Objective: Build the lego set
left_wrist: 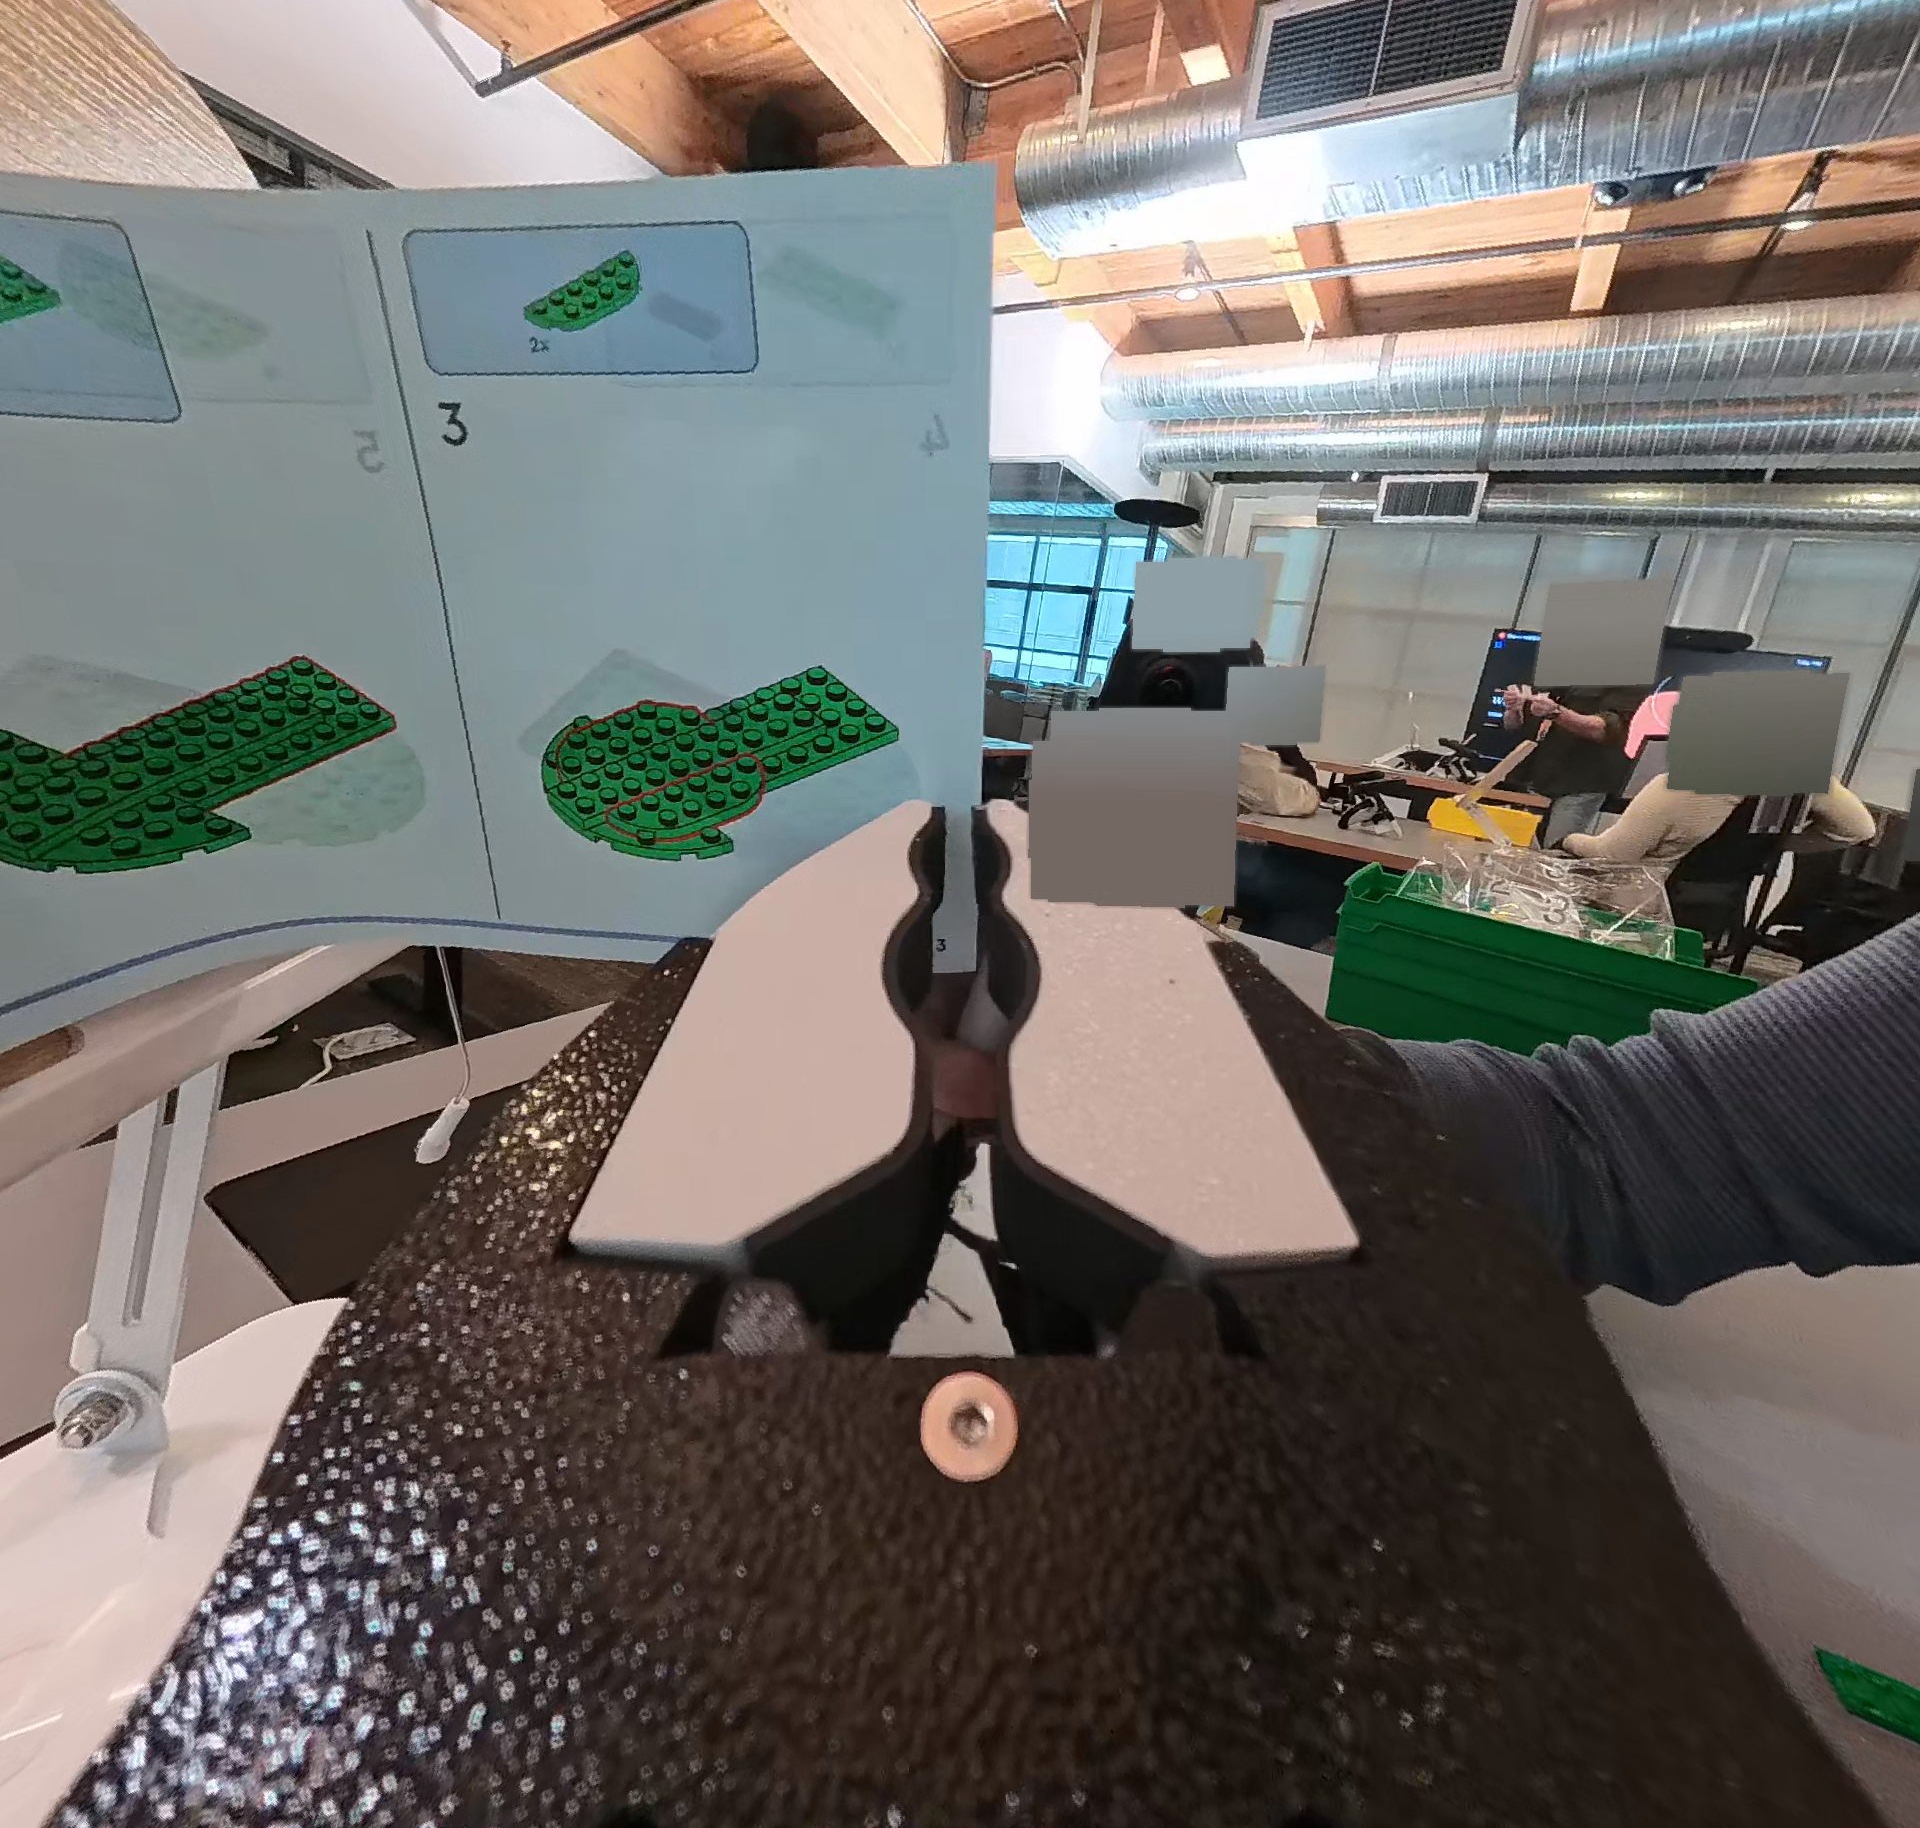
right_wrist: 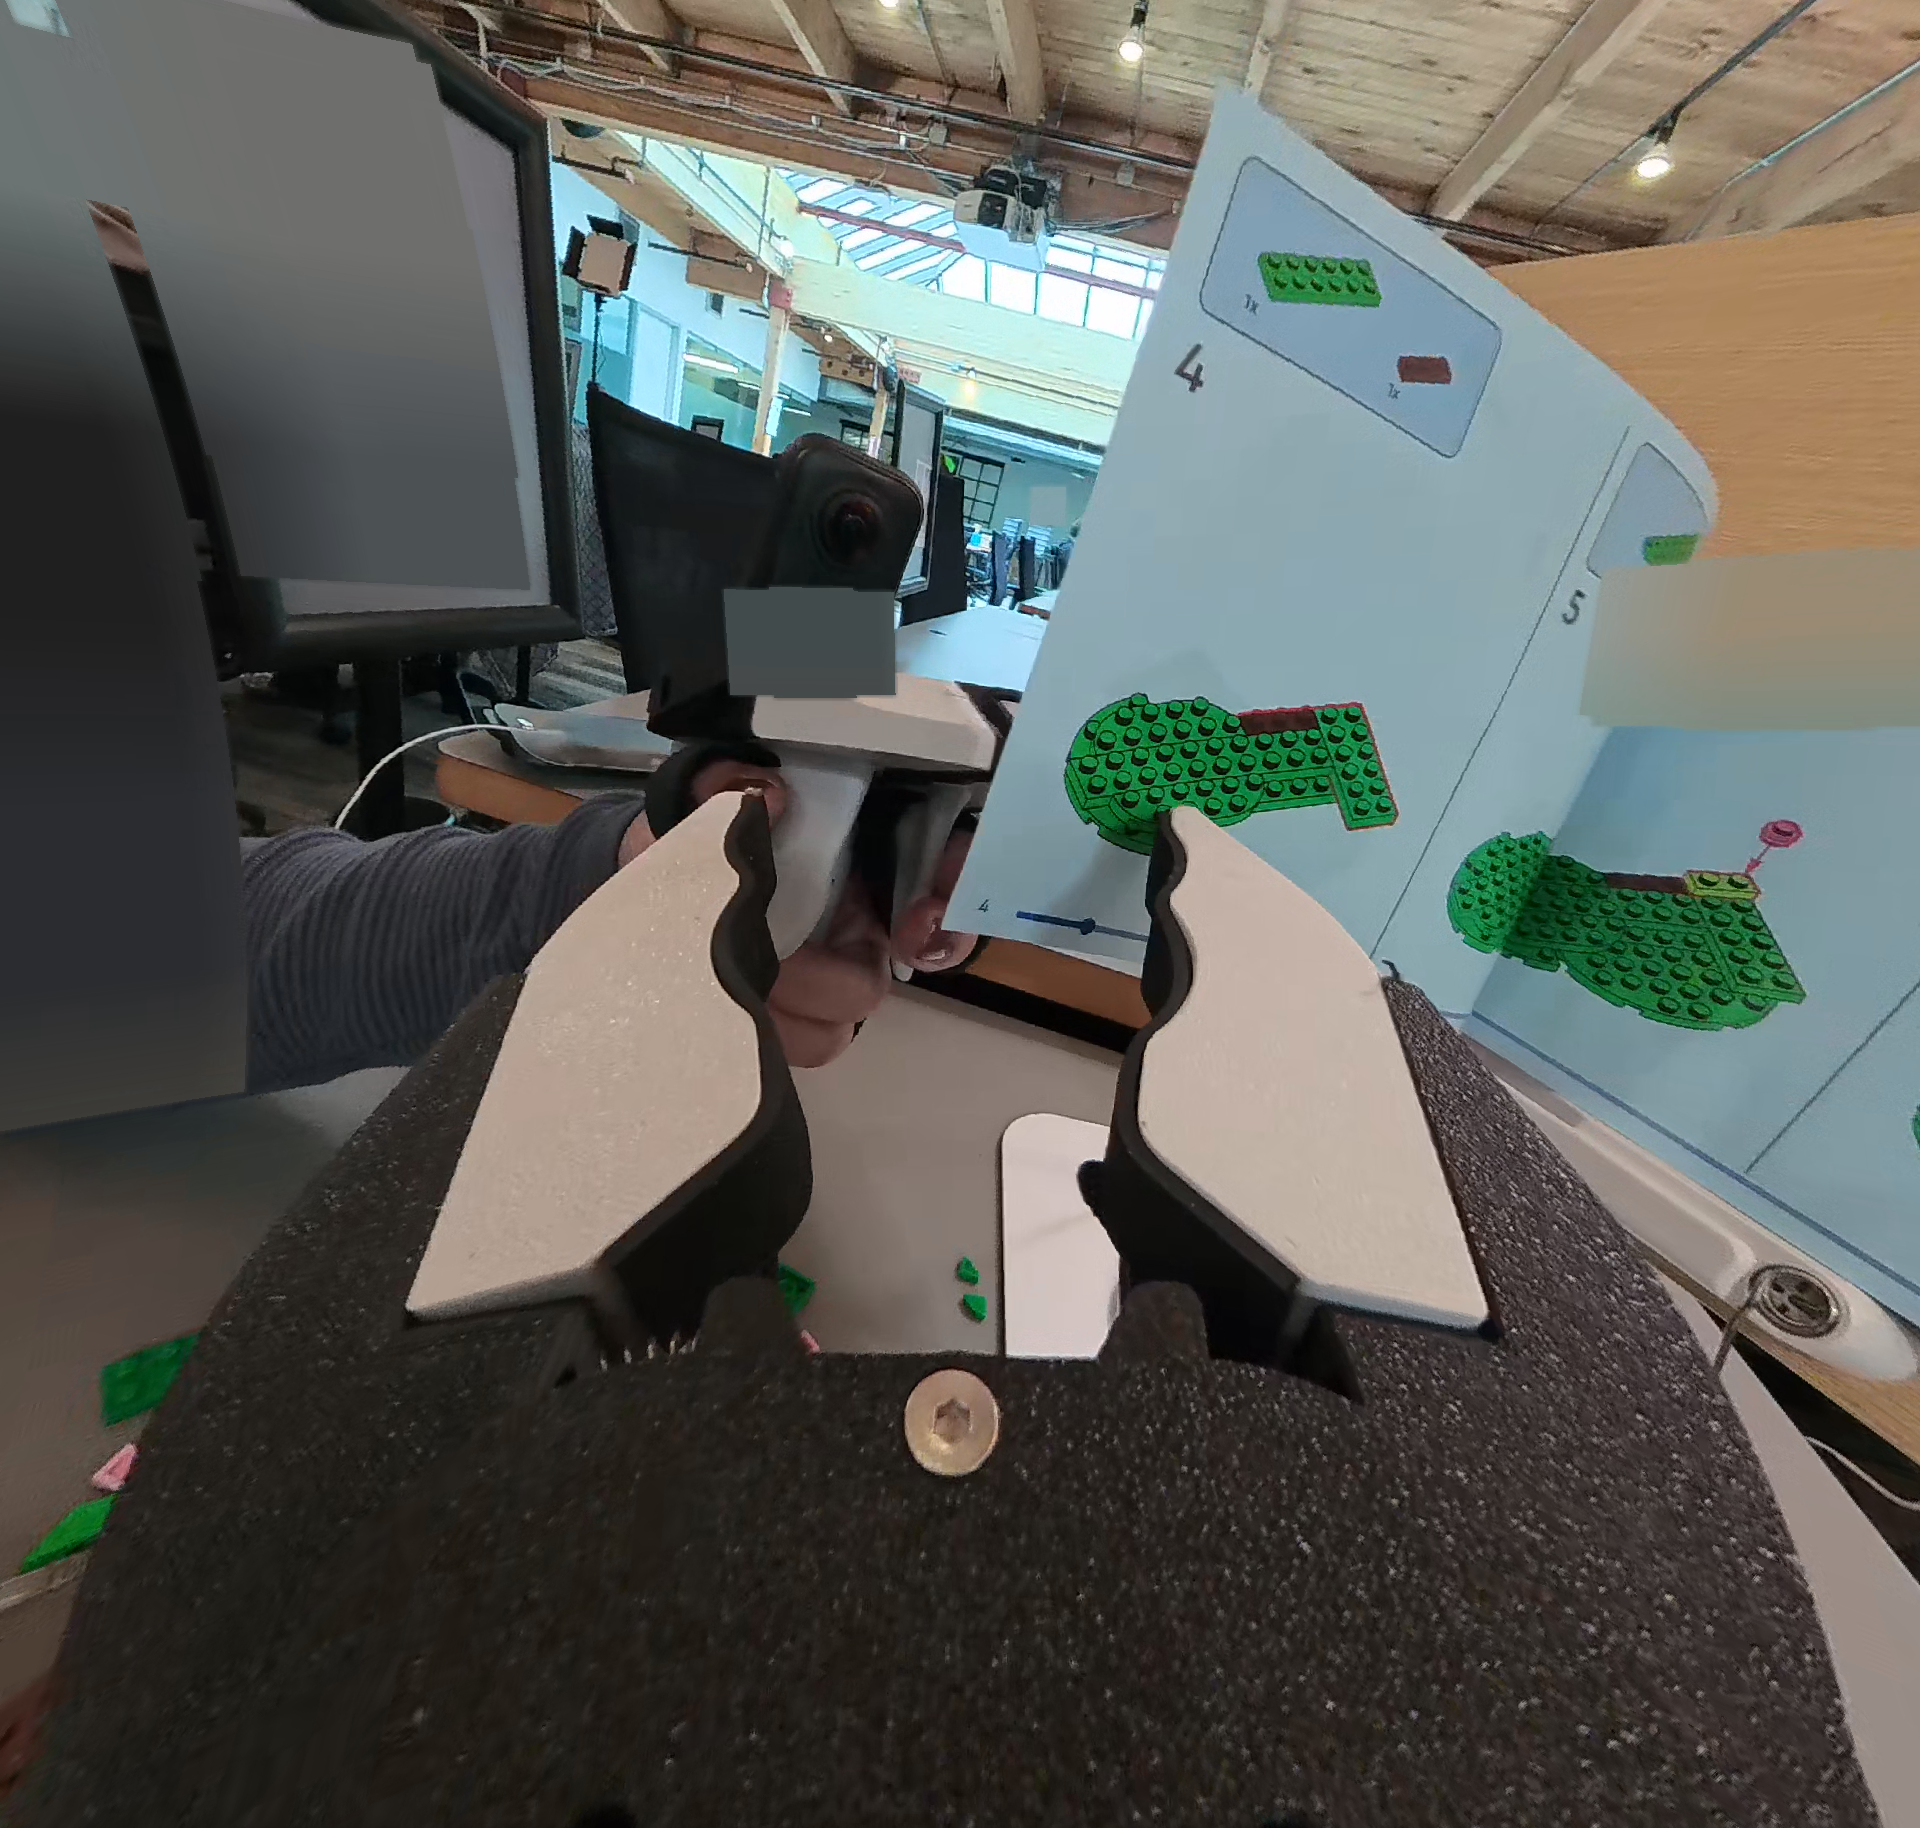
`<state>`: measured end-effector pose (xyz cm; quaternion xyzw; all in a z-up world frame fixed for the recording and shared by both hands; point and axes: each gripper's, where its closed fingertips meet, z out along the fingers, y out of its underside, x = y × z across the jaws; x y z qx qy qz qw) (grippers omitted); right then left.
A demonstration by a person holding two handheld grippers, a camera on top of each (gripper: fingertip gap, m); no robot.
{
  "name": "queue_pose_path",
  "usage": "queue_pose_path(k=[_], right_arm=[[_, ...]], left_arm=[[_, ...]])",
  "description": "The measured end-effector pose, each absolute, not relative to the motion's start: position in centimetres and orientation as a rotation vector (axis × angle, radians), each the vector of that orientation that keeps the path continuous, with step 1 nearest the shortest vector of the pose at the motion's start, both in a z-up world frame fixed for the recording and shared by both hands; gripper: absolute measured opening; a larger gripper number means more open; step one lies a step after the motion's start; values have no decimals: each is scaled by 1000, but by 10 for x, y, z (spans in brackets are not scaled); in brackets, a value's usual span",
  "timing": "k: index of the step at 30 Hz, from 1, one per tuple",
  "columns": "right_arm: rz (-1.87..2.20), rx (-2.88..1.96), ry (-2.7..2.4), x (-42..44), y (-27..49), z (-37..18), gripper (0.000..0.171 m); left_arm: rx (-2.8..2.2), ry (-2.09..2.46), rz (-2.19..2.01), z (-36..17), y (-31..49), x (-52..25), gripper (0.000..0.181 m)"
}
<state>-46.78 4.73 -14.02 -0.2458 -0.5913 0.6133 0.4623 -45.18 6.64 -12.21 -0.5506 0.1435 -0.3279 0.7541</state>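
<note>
Left gripper (left_wrist: 958, 843) pinches the corner of the instruction booklet (left_wrist: 499, 552), fingers pressed together on the page edge, page held upright and bowed, off the bench. Right gripper (right_wrist: 961, 828) is spread wide, nothing between its fingers; right fingertip overlaps the booklet's (right_wrist: 1299, 573) lower edge, contact unclear. In the right wrist view the left gripper (right_wrist: 935, 739) shows farther off, gripped by a person's hand (right_wrist: 831, 989) in a grey sleeve. Loose green lego pieces (right_wrist: 971, 1285) lie on the white bench (right_wrist: 904, 1134) below the right gripper, more green pieces (right_wrist: 140, 1373) and a pink piece (right_wrist: 114, 1466) toward its left edge. Green bin (left_wrist: 1507, 957) with clear plastic bags sits far back.
</note>
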Motion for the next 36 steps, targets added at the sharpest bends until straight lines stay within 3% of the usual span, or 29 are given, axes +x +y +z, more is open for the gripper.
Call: queue_pose_path(k=[12,24,36], right_arm=[[1492,-606,-1454,-467,48,-142,63],[1422,-591,-1505,-475,39,-152,63],[1351,-556,-1542,-481,30,-155,64]], left_arm=[[-1199,294,-702,-120,66,-457,0],[-1277,390,-632,-126,54,-463,32],[-1207,278,-661,-117,47,-491,15]])
